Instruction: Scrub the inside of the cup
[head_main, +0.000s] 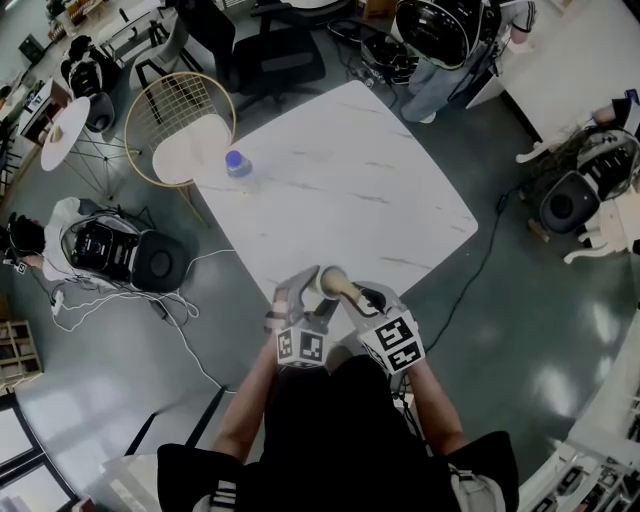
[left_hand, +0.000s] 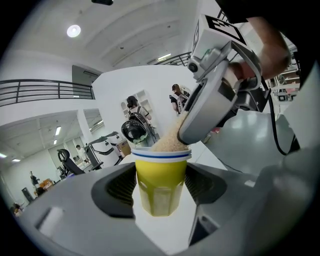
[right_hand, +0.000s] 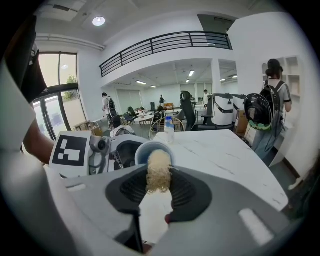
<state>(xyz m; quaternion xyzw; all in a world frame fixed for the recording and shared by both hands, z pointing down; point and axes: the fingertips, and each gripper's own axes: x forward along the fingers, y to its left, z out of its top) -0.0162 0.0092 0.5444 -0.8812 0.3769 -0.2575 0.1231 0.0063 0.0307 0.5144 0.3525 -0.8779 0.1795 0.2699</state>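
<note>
Left gripper view: left tool clamped on a yellow cup with a white rim and a blue stripe, one pad on each side of its lower body, mouth pointing away from the tool. A tan fibrous scrubber sits in the mouth, coming in from upper right out of the right tool, whose tip is just beside the rim. Right gripper view: right tool closed on the scrubber, which is pinched between both pads and sticks out along the jaw line. The cup mouth lies straight ahead, facing this tool, so scrubber axis and cup axis look nearly in line. The front of the scrubber is at or just inside the rim; depth cannot be read. Head view: both tools meet over the near corner of the white marble surface, close to the body, left tool holding and right tool working. Whether the cup rests on the surface cannot be told. A blue-capped bottle stands far left, well apart, with a wire chair beyond the edge. Judgement: the next stroke runs straight down the cup's axis, with open room far and right and the rim as the only edge to catch.
</note>
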